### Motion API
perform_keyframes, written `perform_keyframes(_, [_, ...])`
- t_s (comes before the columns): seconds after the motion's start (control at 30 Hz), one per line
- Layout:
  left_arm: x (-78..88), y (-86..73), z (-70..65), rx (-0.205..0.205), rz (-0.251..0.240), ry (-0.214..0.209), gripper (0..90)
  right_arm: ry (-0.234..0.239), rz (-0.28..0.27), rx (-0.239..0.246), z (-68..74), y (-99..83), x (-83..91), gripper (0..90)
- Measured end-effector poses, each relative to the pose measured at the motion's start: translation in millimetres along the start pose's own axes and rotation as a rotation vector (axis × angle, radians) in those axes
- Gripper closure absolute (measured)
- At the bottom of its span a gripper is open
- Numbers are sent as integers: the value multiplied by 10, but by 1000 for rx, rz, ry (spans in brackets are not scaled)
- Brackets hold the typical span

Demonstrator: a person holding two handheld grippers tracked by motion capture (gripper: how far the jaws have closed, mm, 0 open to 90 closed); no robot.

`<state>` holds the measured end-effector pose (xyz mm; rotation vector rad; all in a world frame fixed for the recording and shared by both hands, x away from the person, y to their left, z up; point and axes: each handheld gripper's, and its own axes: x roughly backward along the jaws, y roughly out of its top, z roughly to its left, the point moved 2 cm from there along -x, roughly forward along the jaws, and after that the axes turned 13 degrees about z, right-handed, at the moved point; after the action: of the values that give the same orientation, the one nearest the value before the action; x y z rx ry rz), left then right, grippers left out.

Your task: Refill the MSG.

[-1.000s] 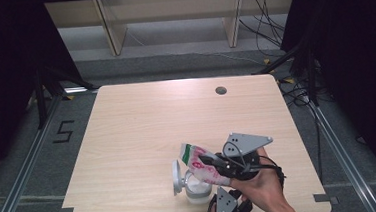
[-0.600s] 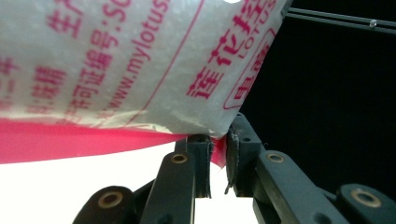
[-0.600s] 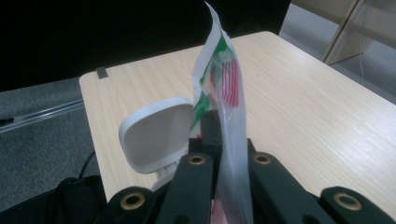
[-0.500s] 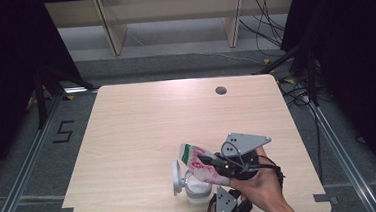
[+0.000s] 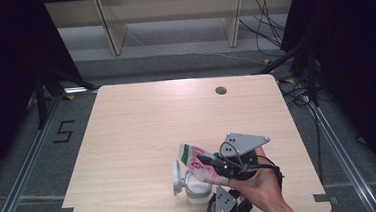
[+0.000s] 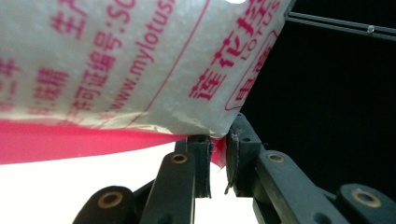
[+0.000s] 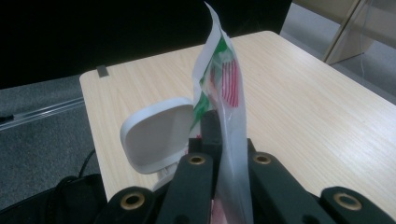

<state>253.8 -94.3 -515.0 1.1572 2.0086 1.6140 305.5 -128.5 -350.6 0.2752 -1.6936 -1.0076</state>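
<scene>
A light wood-grain table with rounded corners stands on a grey floor. A small round dark hole sits near its far edge, right of centre. Near the front edge stands a white container with its hinged lid flipped open; it may be a small jar.

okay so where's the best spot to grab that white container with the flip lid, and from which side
Take the white container by its body below the rim, coming in level from the table's open left side. Its flip lid stands open there, so stay under it. The printed pouch, pinched by the right hand-held gripper and the left hand-held gripper, blocks the top and right.
</scene>
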Motion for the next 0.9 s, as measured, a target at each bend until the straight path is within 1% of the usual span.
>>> perform_keyframes(0.1, [-1, 1, 0, 1, -1, 7, 805, 0, 0, -1, 3, 4, -3, 900])
perform_keyframes(0.13, [-1, 2, 0, 3, -2, 7, 805, -7, -3, 10, -2, 7, -3, 900])
perform_keyframes(0.17, [-1, 2, 1, 3, -3, 7, 805, -10, -7, 5, 4, 7, -8, 900])
perform_keyframes(0.23, [0, 2, 2, 2, -2, 8, 806, 4, 3, 8, 8, 7, -3, 900])
perform_keyframes(0.27, [0, 2, 1, 2, -2, 8, 805, -9, -6, 6, 4, 8, -9, 900])
perform_keyframes(0.37, [0, 3, 1, 3, -2, 8, 806, -9, -3, 11, 1, 10, -8, 900])
perform_keyframes(0.43, [2, 7, 1, 4, 0, 2, 806, 0, 4, 2, 13, 11, -5, 900])
perform_keyframes(0.5, [1, 11, -6, 8, -6, -2, 806, -5, -1, 2, 16, 14, -12, 900])
perform_keyframes(0.53, [-12, 14, -3, 5, -21, -20, 806, -4, 1, -4, 17, 16, -11, 900])
perform_keyframes(0.57, [-13, 15, 1, 0, -21, -20, 806, -2, 3, -11, 24, 16, -9, 900])
perform_keyframes(0.6, [6, 17, -7, 4, 6, 9, 806, 5, 10, 11, 14, 20, -5, 900])
perform_keyframes(0.63, [-15, 20, -13, 11, -21, -15, 806, 4, 10, 11, 15, 20, -6, 900])
perform_keyframes(0.67, [-6, 21, -18, 7, -7, -6, 806, 2, 13, 11, 16, 21, -6, 900])
perform_keyframes(0.7, [-2, 17, -3, -21, 12, 5, 806, 1, 16, 11, 17, 21, -7, 900])
perform_keyframes(0.73, [-14, 19, -4, -20, -1, -6, 806, -1, 17, 11, 18, 21, -6, 900])
perform_keyframes(0.77, [-19, 21, -10, -11, -8, -10, 806, -1, 17, 11, 16, 20, -5, 900])
perform_keyframes(0.8, [-29, 25, -24, 7, -27, -13, 806, -2, 15, 11, 13, 20, -4, 900])
perform_keyframes(0.83, [-10, 24, -23, -4, 0, 8, 806, -11, 6, 5, 14, 21, -9, 900])
perform_keyframes(0.9, [-11, 22, -11, -21, 15, 17, 806, -13, 6, 4, 12, 20, -11, 900])
